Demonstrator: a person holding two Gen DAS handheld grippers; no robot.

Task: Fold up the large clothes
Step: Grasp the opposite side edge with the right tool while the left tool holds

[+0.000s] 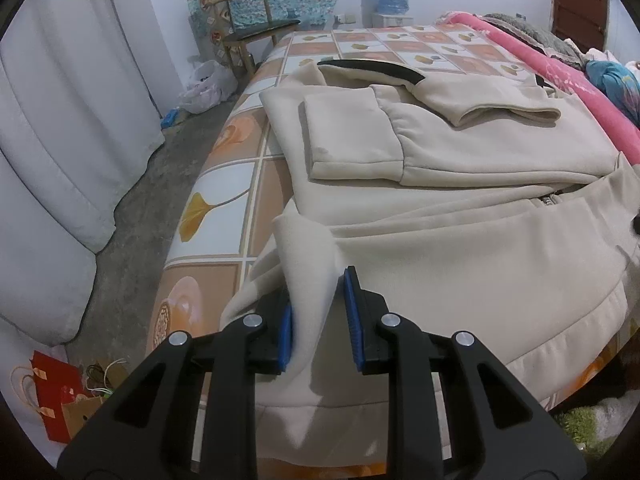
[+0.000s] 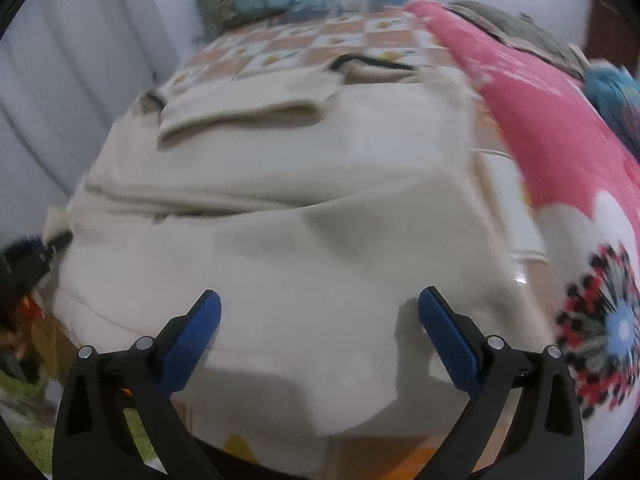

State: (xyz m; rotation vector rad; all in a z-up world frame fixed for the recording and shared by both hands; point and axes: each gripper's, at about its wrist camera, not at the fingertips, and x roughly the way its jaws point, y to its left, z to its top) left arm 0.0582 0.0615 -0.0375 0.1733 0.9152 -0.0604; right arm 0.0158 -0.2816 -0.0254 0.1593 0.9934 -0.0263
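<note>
A large cream zip-up jacket (image 1: pixel 460 152) lies spread on the bed, both sleeves folded across its chest and a dark collar at the far end. My left gripper (image 1: pixel 320 320) is shut on a raised fold of the jacket's bottom left corner (image 1: pixel 308 264), with cloth bunched between the blue pads. In the right wrist view the jacket (image 2: pixel 280 208) fills the middle. My right gripper (image 2: pixel 320 320) is open wide just above the jacket's bottom hem, with nothing between its fingers. That view is blurred.
The bed has a tile-patterned orange and white cover (image 1: pixel 224 196). A pink quilt (image 2: pixel 560 140) runs along the right side. White curtains (image 1: pixel 60 140), a wooden chair (image 1: pixel 248 28), a plastic bag (image 1: pixel 208 84) and paper bags (image 1: pixel 60 392) stand on the left floor.
</note>
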